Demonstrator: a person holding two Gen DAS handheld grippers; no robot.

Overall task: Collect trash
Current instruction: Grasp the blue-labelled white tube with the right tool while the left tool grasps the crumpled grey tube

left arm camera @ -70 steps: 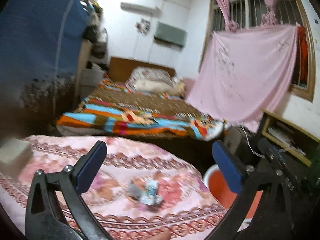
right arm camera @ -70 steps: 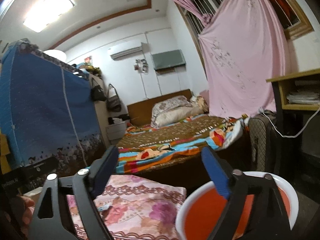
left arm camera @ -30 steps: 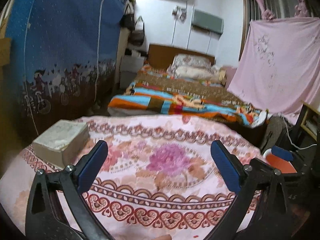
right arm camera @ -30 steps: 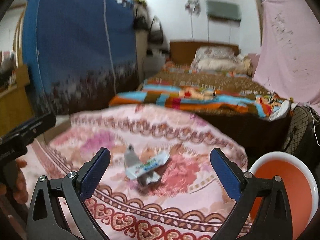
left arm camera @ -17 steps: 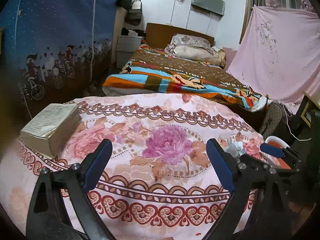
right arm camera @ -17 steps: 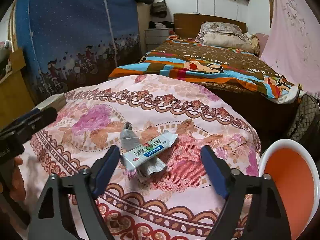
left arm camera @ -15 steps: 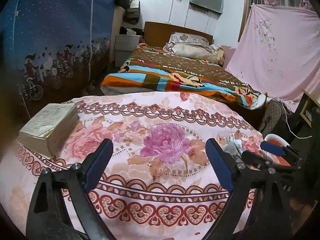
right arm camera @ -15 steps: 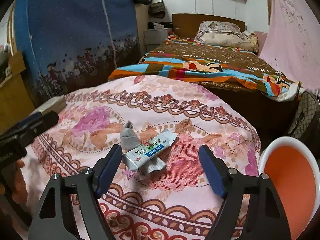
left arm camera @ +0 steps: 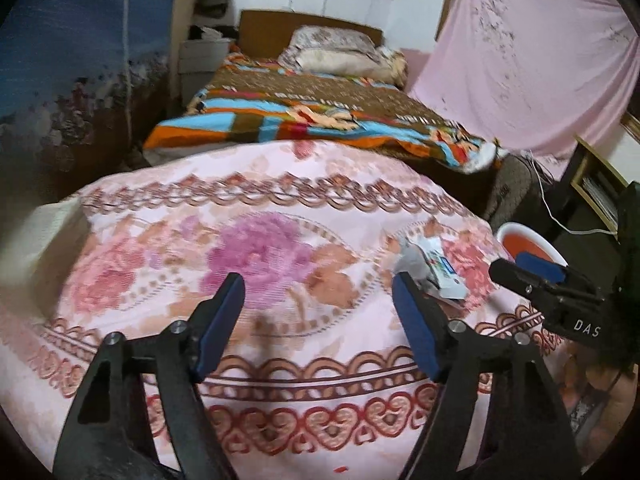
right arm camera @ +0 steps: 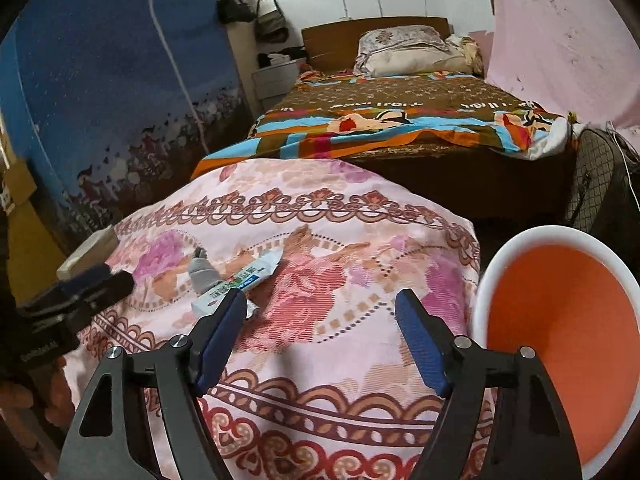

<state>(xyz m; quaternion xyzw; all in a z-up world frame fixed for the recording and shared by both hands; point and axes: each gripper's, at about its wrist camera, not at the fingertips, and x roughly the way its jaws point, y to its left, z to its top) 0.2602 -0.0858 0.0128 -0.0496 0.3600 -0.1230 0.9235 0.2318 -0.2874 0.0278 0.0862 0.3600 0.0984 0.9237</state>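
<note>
Left wrist view: our left tool hangs over the tabletop, which is covered by a pink flowered cloth. Its jaws are closing, nothing between them, only bare cloth under the gap. The trash, a white wrapper lying over a crumpled grey scrap, sits on the cloth just past the right-hand finger of that tool, outside the gap. Our right tool pokes in from the right edge, near the wrapper but apart from it. A white bin with orange inside stands off the tabletop's right side.

Right wrist view: right tool has its jaws partly open, holding nothing, bare cloth between them. Wrapper and grey scrap lie just beyond its left-hand finger, which overlaps the wrapper's near end; we can't tell whether it touches. The bin is close on the right, beside the tabletop edge. Left tool enters from the left. A pale block sits at the tabletop's far left edge.
</note>
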